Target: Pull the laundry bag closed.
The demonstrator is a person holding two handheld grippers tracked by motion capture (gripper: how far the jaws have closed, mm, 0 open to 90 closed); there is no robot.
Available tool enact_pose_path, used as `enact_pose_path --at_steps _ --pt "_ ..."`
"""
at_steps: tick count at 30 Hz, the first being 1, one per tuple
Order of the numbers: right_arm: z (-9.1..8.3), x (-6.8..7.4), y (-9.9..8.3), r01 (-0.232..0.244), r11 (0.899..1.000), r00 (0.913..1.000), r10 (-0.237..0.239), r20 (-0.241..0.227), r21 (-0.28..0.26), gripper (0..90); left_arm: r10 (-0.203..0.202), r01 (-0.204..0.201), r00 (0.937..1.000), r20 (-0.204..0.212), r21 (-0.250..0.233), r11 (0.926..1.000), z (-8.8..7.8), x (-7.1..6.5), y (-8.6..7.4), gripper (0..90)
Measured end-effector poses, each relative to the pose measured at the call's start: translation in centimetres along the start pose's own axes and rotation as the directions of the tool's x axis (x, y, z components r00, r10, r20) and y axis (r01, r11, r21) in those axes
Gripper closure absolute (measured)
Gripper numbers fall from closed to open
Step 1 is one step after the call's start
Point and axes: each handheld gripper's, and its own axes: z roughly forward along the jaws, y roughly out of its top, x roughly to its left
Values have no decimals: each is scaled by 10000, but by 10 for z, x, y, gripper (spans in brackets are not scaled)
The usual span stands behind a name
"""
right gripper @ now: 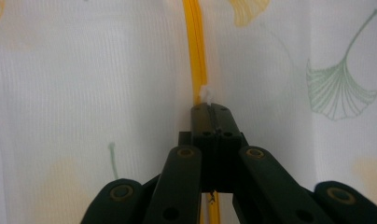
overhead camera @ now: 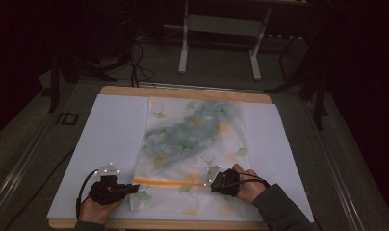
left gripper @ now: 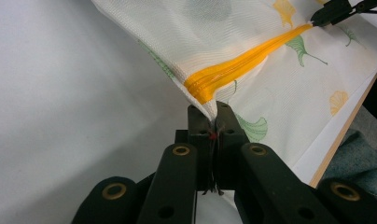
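A white mesh bag [overhead camera: 197, 139] printed with ginkgo leaves lies flat on the table, with a grey-green cloth showing through it. An orange zipper [overhead camera: 168, 182] runs across its near end. My left gripper [overhead camera: 134, 187] is shut on the bag's left edge at the zipper's end; in the left gripper view the jaws [left gripper: 213, 114] pinch the lifted mesh corner just below the zipper [left gripper: 242, 60]. My right gripper [overhead camera: 209, 183] sits on the zipper farther right. In the right gripper view its jaws [right gripper: 213, 109] are shut on the small white zipper pull [right gripper: 207, 94].
The bag rests on a white sheet [overhead camera: 110, 134] that covers a wooden table [overhead camera: 183, 91]. A white metal frame [overhead camera: 183, 48] and cables stand on the dark floor behind. The table's near edge [left gripper: 336, 144] runs close to a sleeve [left gripper: 359, 158].
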Motion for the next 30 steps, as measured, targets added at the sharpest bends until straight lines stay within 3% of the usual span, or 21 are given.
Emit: enact_pose_path --at_steps 30 --pt "-10 -4 -32 -553 9979 9981 544 289 331 900 12 -12 10000 -56 7 10000 -1 1 0 881"
